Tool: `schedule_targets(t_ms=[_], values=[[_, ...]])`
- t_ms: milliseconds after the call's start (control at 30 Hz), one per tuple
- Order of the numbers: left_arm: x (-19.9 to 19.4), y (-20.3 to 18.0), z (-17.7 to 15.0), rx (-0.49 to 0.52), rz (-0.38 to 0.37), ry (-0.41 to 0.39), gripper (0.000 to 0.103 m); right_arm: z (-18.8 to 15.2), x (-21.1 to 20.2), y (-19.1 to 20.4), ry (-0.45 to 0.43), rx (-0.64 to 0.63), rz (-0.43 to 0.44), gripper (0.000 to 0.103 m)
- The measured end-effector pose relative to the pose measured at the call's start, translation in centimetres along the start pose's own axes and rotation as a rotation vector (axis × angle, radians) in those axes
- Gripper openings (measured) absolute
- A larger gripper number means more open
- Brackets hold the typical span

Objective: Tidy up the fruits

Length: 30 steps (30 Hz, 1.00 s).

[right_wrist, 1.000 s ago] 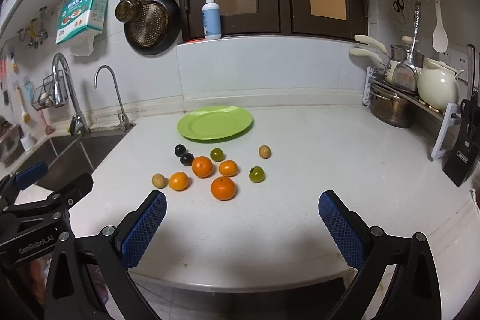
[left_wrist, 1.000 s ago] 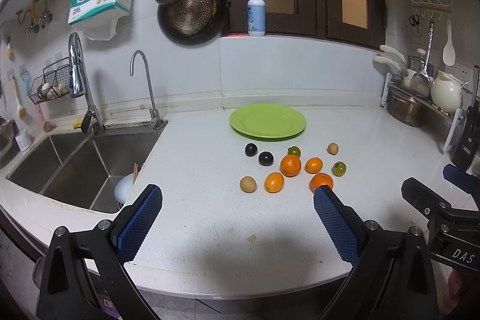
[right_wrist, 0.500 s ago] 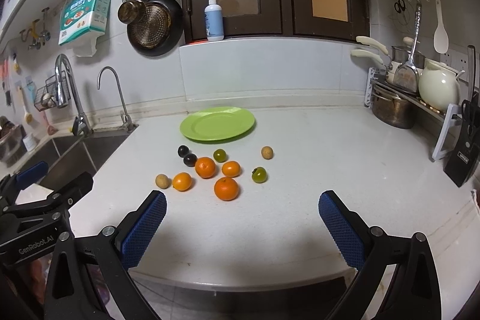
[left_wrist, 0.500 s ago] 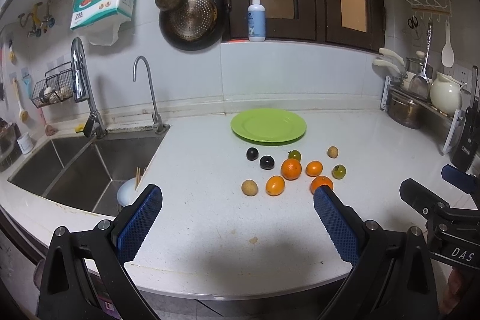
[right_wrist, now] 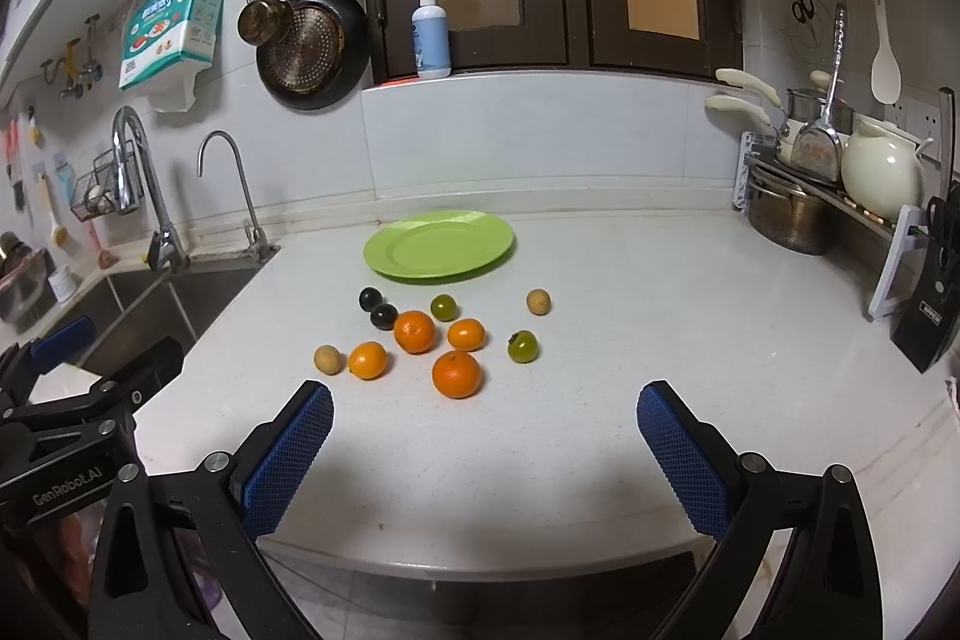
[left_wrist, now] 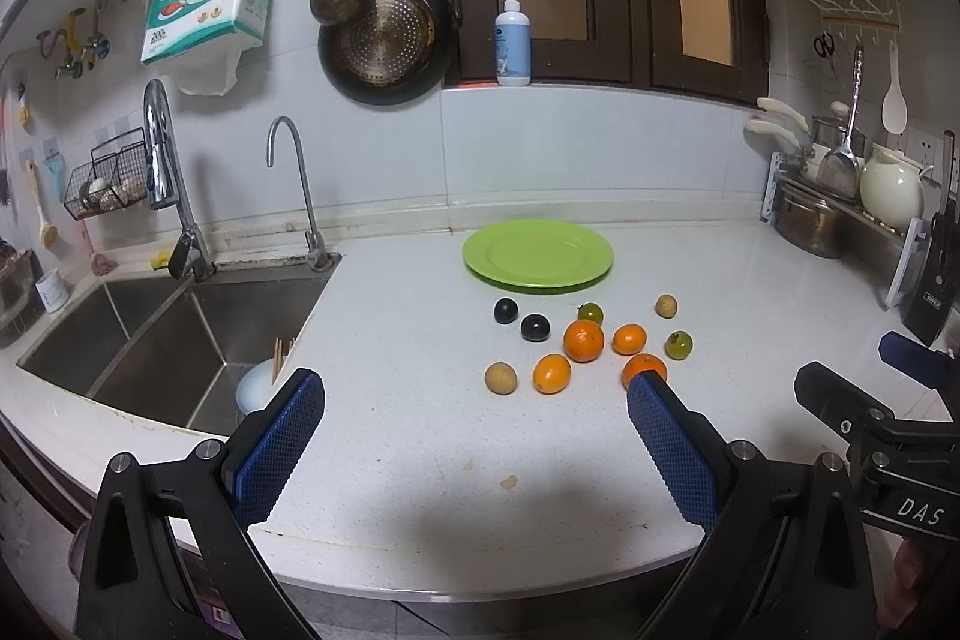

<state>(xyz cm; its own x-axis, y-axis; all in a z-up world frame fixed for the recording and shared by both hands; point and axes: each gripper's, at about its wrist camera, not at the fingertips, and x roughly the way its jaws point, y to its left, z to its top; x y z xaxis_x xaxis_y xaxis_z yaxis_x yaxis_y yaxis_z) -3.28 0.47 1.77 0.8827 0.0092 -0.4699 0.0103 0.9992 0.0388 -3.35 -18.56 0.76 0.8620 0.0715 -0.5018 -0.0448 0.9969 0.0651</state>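
Note:
An empty green plate (left_wrist: 537,255) (right_wrist: 438,244) lies on the white counter. In front of it sit several loose fruits: oranges (left_wrist: 583,340) (right_wrist: 456,373), two dark plums (left_wrist: 534,327) (right_wrist: 383,317), two green fruits (left_wrist: 678,345) (right_wrist: 522,345) and two small tan fruits (left_wrist: 500,377) (right_wrist: 538,302). My left gripper (left_wrist: 474,439) is open and empty, held near the counter's front edge, short of the fruits. My right gripper (right_wrist: 485,445) is open and empty, also near the front edge. One orange (left_wrist: 644,367) is partly hidden behind my left gripper's right finger.
A double sink (left_wrist: 162,334) with two taps lies at the left. A pot (right_wrist: 786,217), a white jug (right_wrist: 882,175) and a knife block (right_wrist: 929,304) stand along the right wall. Pans hang on the back wall beside a soap bottle (left_wrist: 512,40).
Both grippers have shifted very slightly; the view has risen a little and the fruits sit marginally lower in view. Both stay open and empty.

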Motion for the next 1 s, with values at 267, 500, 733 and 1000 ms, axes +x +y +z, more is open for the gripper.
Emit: schedule_targets(t_ms=[267,500,733,1000], values=[[-0.01,0.00,0.04,-0.001,0.001,0.000,0.103,0.20,0.21,0.16,0.007,-0.003,0.005,0.102],[0.08,0.18,0.08,-0.001,-0.001,0.002,0.103,0.12,0.23,0.22,0.006,-0.002,0.004,0.102],[0.22,0.36,0.09,-0.001,-0.001,0.005,0.103,0.11,0.39,0.30,0.009,-0.003,0.005,0.102],[0.96,0.81,-0.04,-0.003,0.000,0.022,0.103,0.00,0.99,0.63,0.020,-0.005,0.007,0.102]])
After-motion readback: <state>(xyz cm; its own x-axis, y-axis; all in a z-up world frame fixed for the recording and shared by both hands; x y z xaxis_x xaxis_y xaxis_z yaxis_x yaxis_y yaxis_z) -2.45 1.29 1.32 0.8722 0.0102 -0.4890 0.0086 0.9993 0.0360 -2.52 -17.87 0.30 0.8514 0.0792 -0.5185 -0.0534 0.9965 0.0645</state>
